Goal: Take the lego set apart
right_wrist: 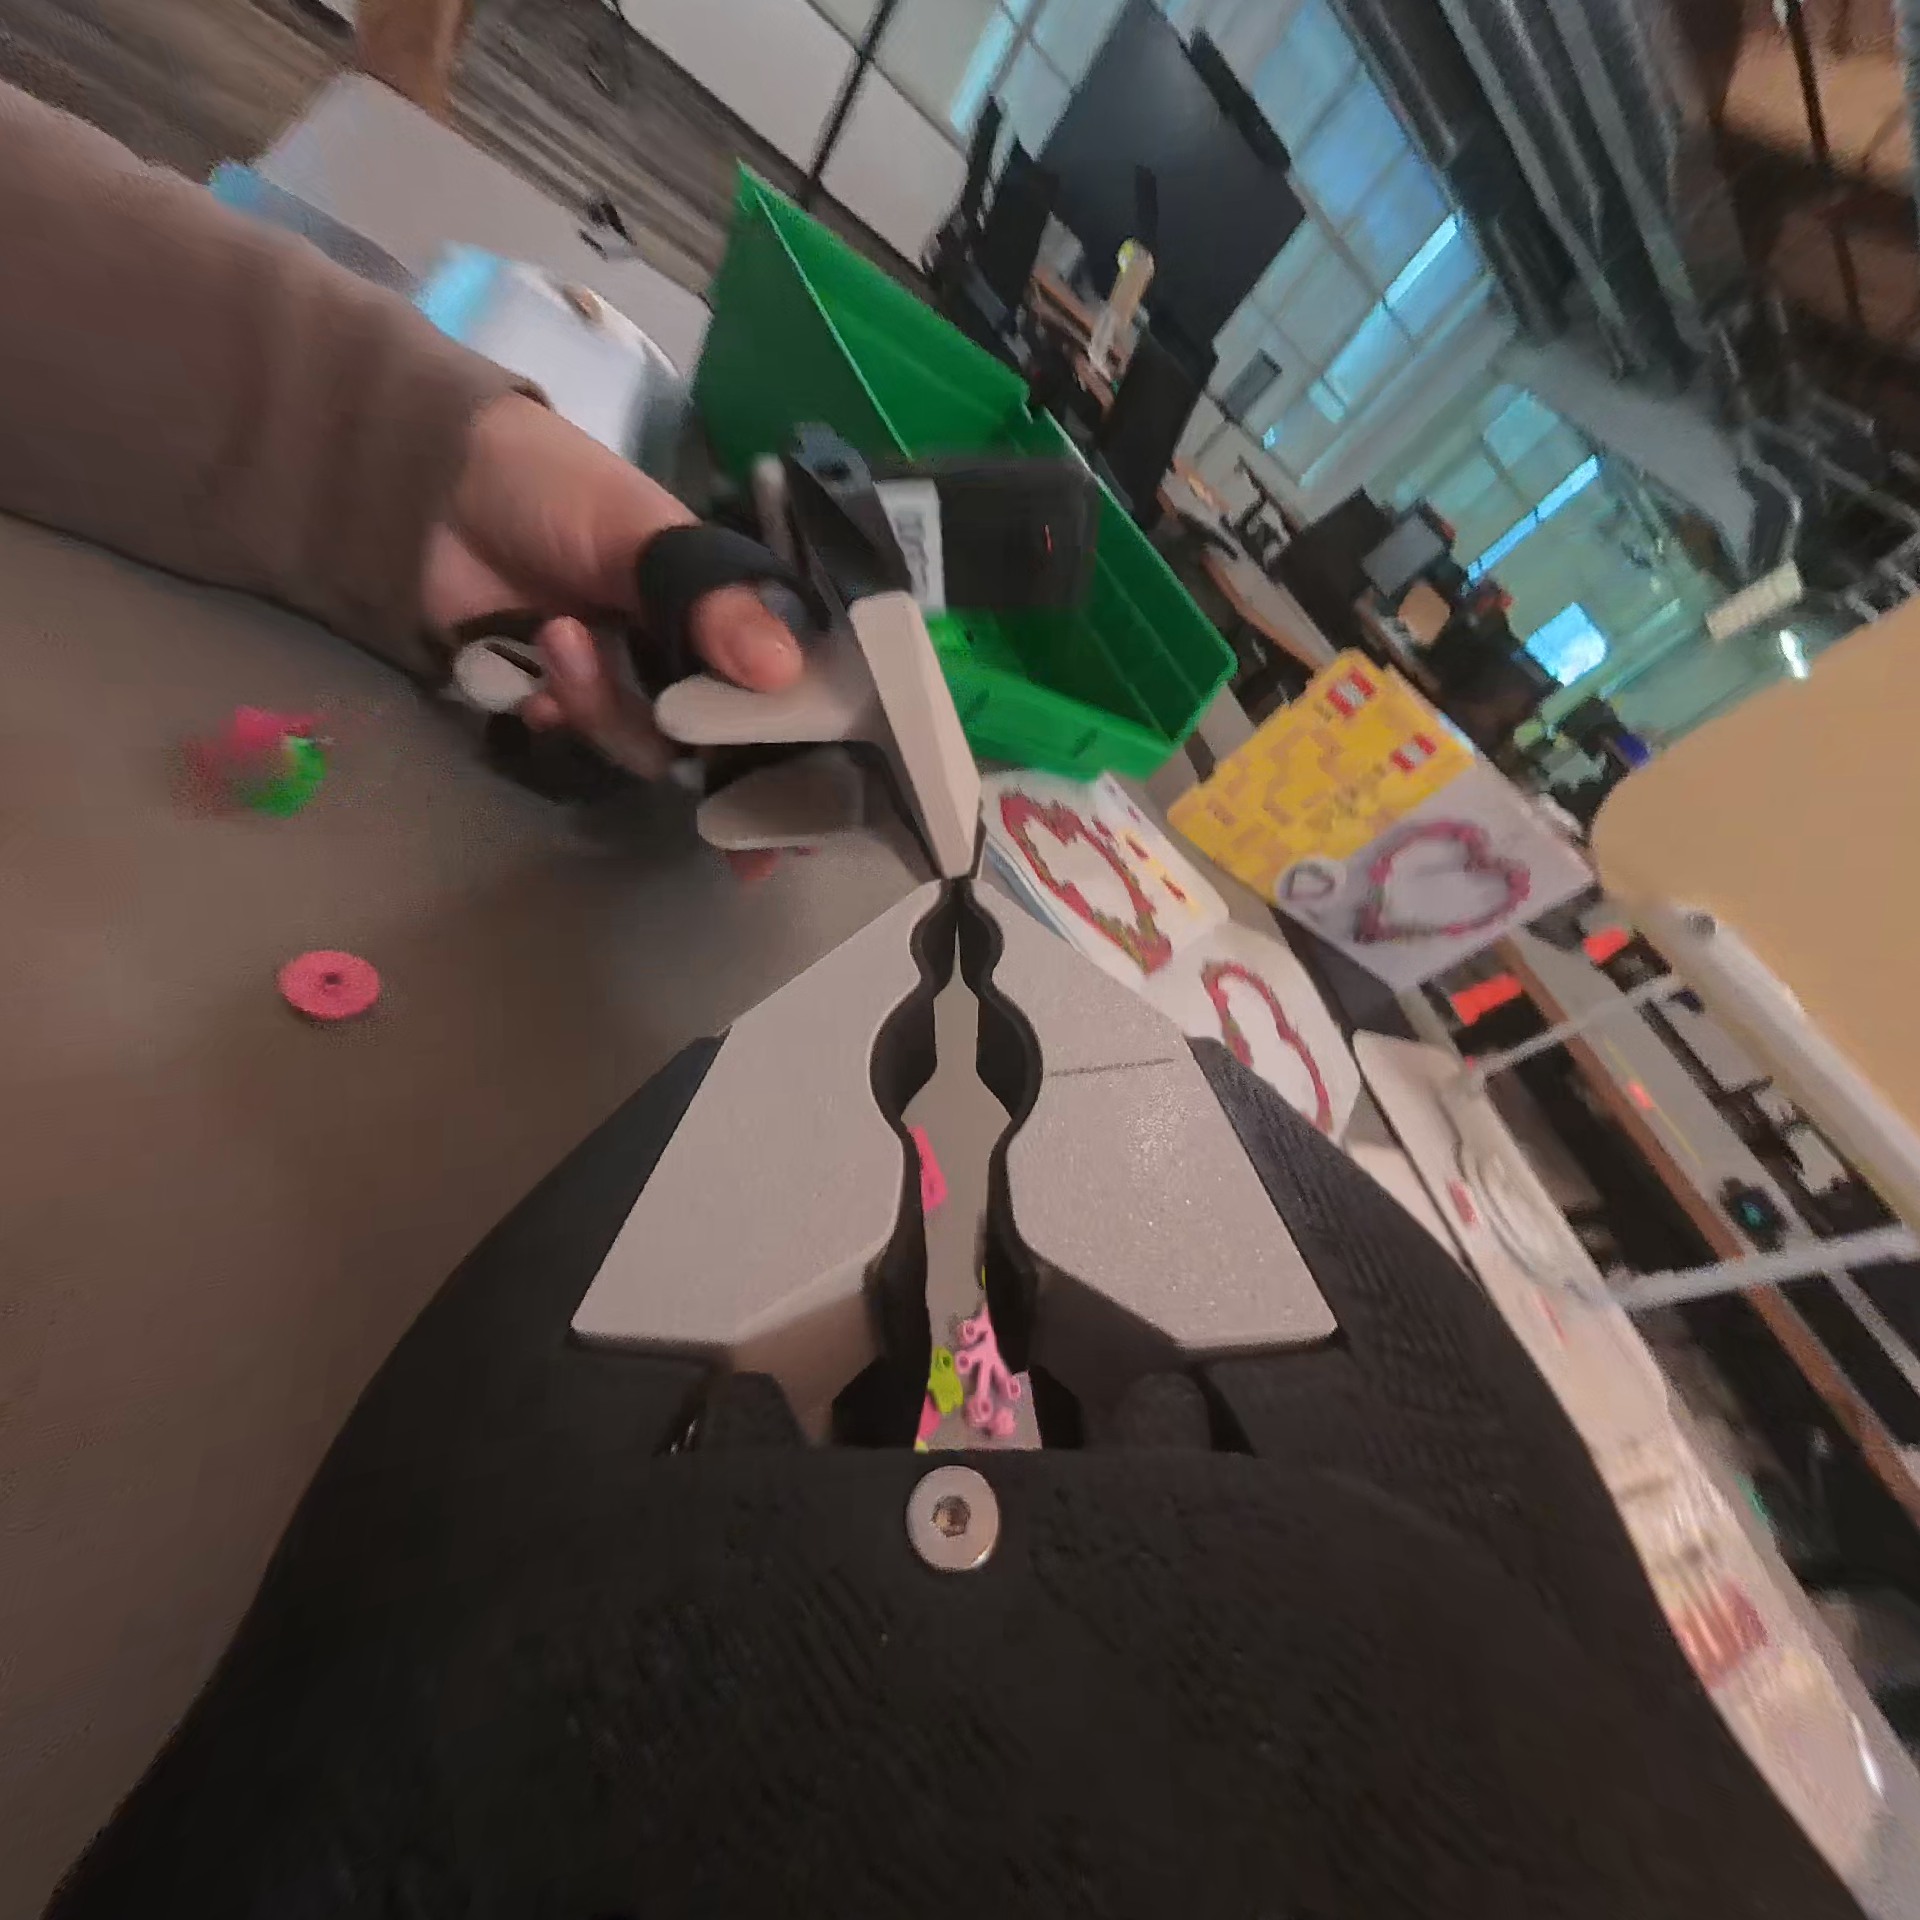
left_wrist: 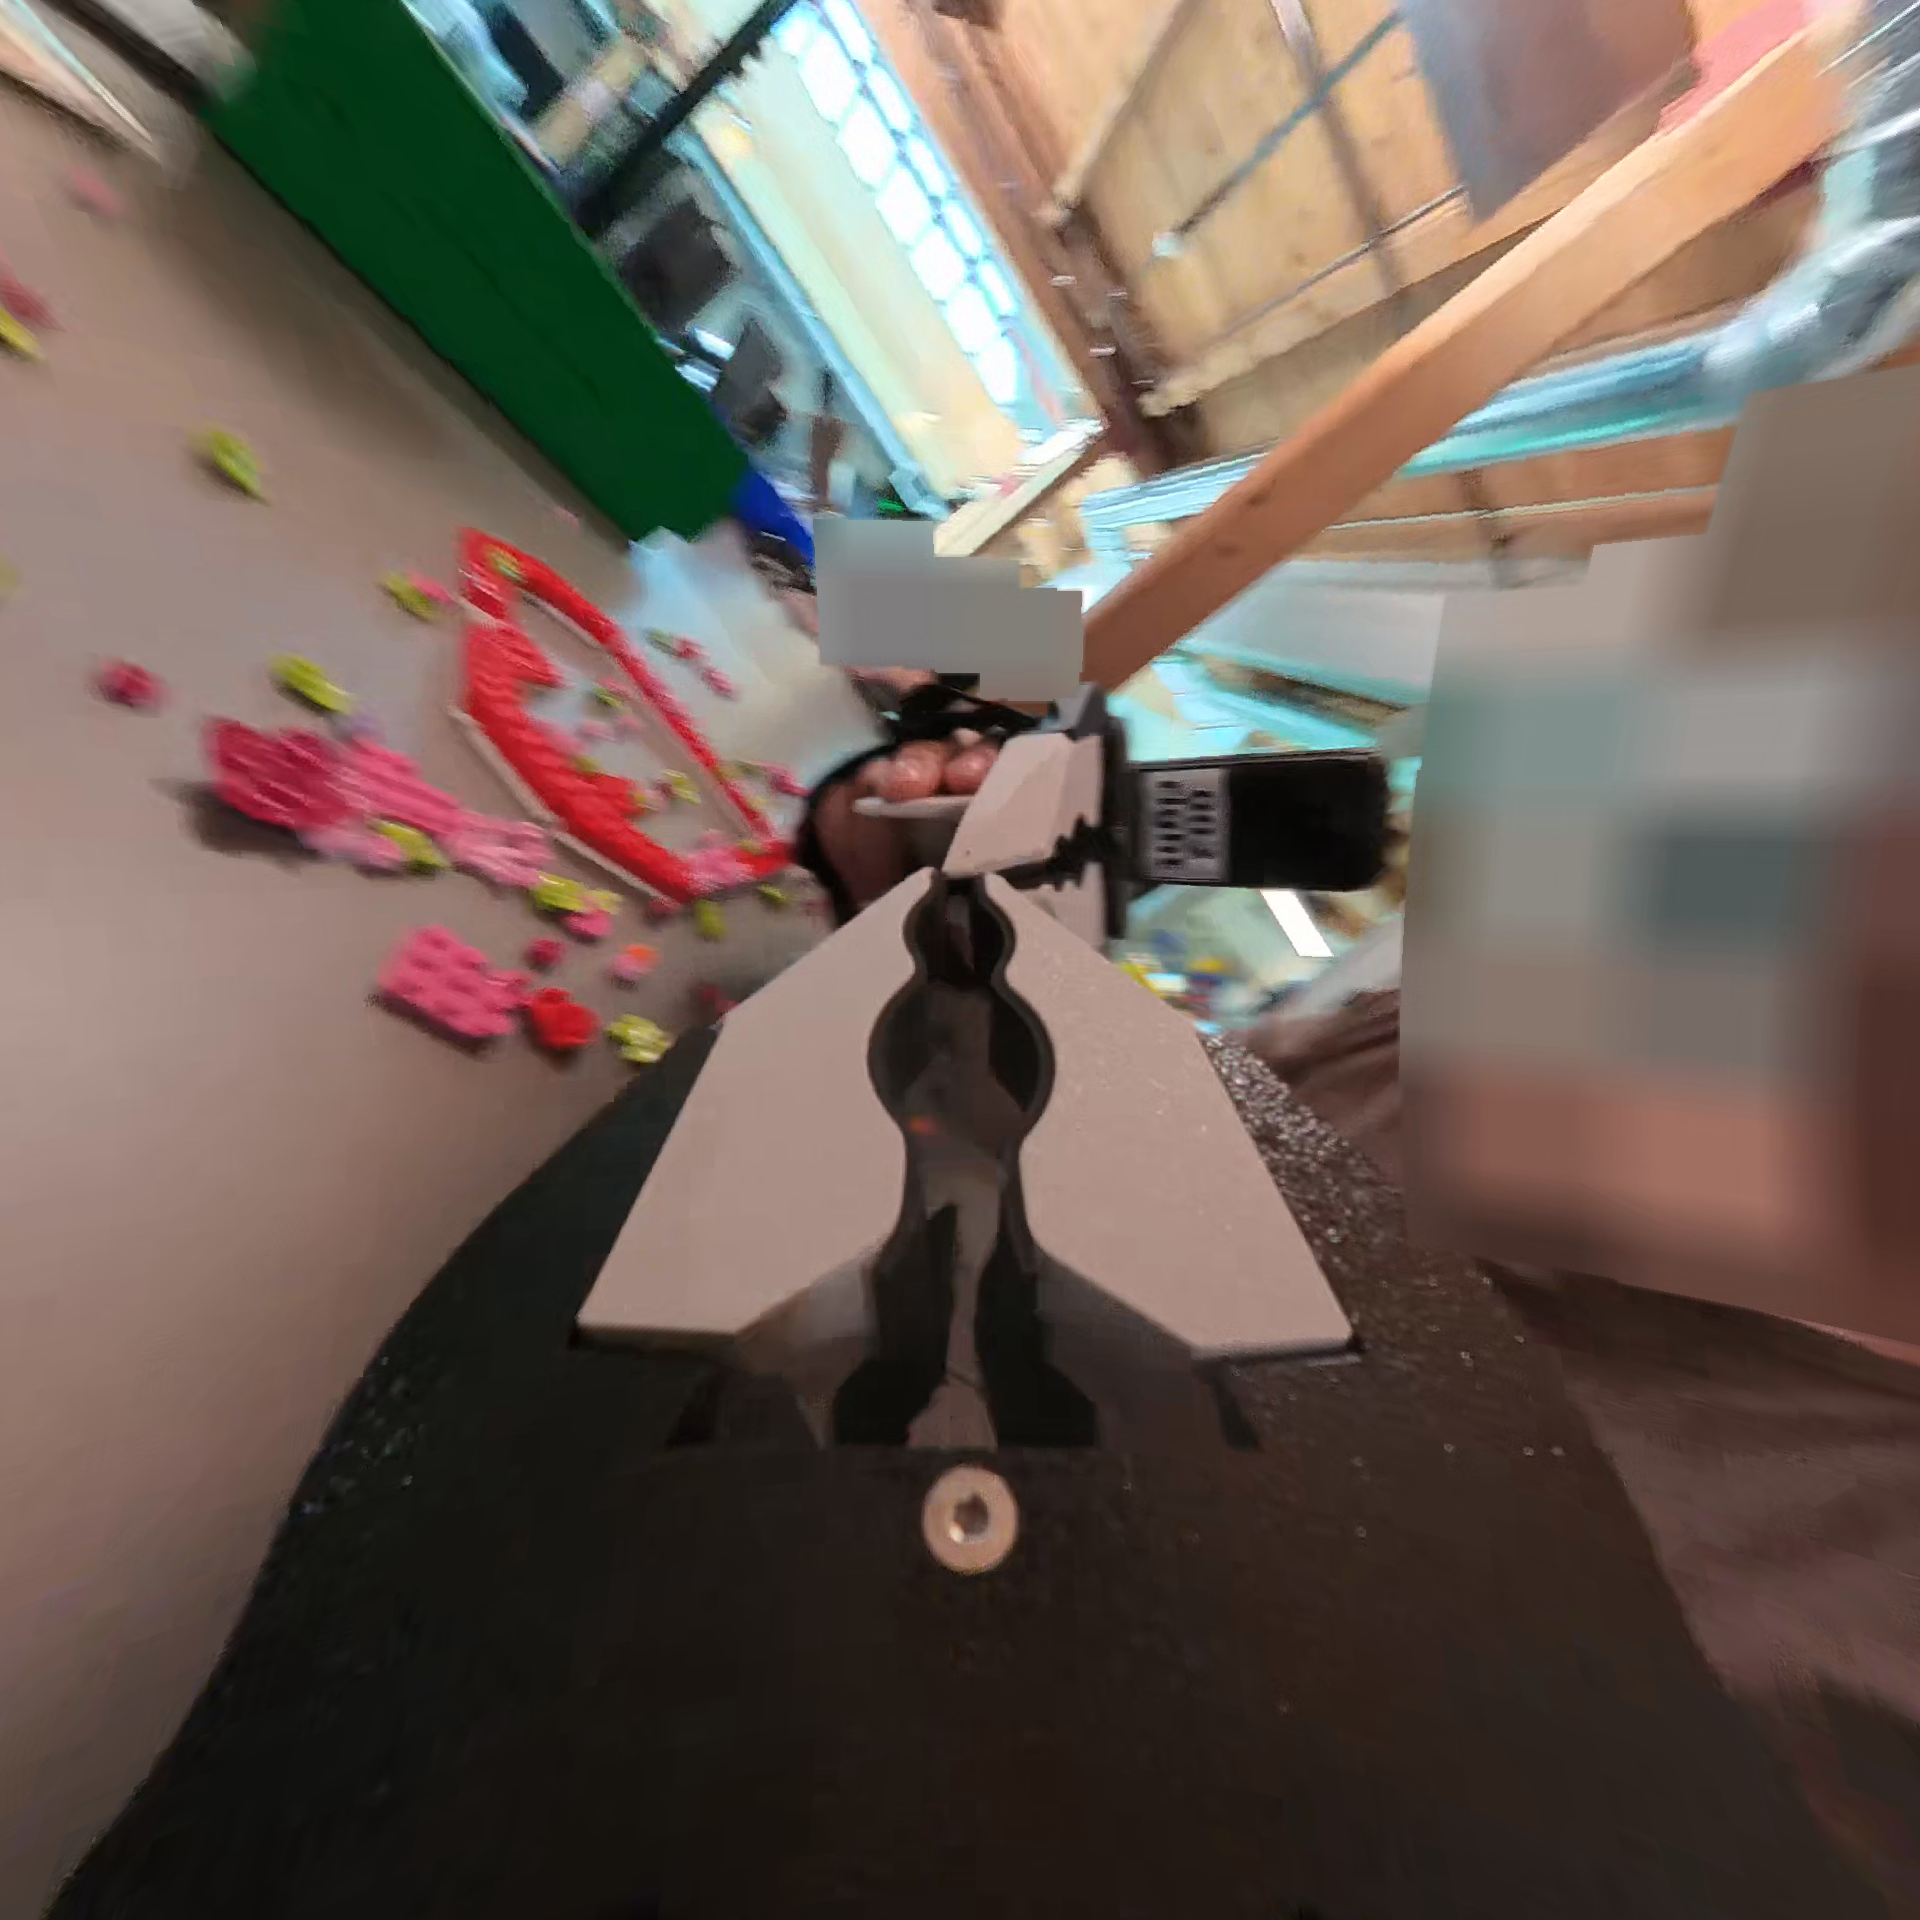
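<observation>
Though smeared by motion, readable enough from the left: loose lego strewn over the table, pink plates and lime bits, well apart from both tools and probably stripped off already. Next along, the red heart frame, lying flat and mostly bare, likely the bulk of what remains to break up. Centre now: left gripper clenched, tips pressed together, held up off the table and meeting the right gripper nose to nose. Looks like a pull on some tiny piece pinched between the two, but impossible to confirm, with nothing clear at the tips. Over to the other camera, left again: a hand wrapped round the left tool, a pink-green clump and a pink disc lying below it. Middle: right tool equally clamped shut, with only small pink and lime bits glimpsed through the gap. Rightward: green bin, maybe for parts, contents hidden behind the left tool. Then heart-printed sheets and a yellow box, too blurred for detail.
</observation>
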The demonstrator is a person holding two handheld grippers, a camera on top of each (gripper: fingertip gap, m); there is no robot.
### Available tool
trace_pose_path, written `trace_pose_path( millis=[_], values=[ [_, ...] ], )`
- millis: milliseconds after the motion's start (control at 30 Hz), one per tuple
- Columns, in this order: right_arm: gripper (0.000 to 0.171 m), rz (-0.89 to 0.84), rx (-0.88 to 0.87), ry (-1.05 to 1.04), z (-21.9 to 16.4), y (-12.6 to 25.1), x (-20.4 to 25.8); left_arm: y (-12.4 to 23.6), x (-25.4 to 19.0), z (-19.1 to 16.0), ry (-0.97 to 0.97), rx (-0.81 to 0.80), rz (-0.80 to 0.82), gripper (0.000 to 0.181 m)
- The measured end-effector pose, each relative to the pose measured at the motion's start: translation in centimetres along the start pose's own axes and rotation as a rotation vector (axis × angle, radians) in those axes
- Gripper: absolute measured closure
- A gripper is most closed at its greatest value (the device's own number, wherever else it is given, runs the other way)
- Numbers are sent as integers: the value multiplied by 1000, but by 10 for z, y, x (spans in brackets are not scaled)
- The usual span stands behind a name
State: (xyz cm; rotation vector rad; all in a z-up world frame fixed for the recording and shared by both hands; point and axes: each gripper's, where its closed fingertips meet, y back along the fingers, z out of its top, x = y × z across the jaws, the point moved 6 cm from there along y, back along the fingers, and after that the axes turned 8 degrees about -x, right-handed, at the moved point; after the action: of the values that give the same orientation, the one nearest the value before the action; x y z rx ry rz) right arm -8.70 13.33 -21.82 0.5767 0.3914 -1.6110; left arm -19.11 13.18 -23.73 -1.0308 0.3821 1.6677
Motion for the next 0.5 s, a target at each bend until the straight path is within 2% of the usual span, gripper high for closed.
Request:
trace_pose_path(
  millis=[33, 133, 200, 267, 433, 500],
  values=[
    [171, -36, 35, -6, -6, -2, -3, 1, 0, 5, -117, -21, 45, 181],
    [171, -158, 82, 3, -19, -2, -12, 5, -7, 23, -446, -146, 188, 181],
    [171, -216, 81, 4, -24, -2, -15, 8, -2, 33, -563, -256, 376, 181],
    [171, -239, 72, 2, -25, -4, -16, 8, 1, 35, -673, -344, 484, 181],
    [171, -274, 44, 15, -22, -4, -18, 13, 3, 52, -921, -394, 744, 181],
    [171, -290, 41, 18, -22, -3, -20, 11, 1, 54, -996, -414, 770, 181]
  ],
)
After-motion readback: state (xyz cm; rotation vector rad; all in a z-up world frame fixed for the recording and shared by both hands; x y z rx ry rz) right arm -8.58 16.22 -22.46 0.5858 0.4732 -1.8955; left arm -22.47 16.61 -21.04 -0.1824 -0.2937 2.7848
